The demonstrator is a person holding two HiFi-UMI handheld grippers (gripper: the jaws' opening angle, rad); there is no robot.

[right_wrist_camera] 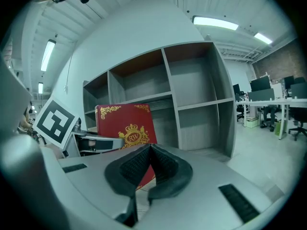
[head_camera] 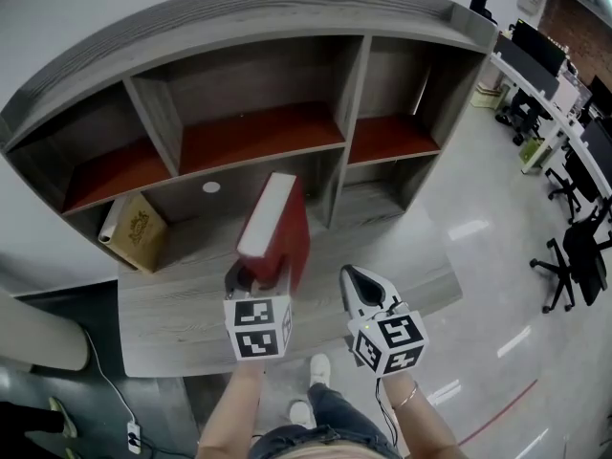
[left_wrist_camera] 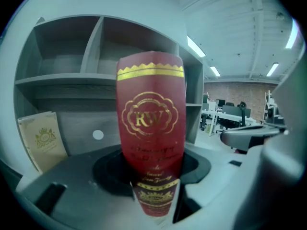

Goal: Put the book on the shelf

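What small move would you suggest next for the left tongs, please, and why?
Probably ease the left tongs forward toward the shelf: they clamp the red book upright, short of the shelf, and the bottom bay beside the tan book looks free.

Tan book with a gold crest, leaning tilted at far left. Off to the right, office desks carrying monitors, with black swivel chairs nearby. A white power strip lies on the glossy floor, its cable trailing.
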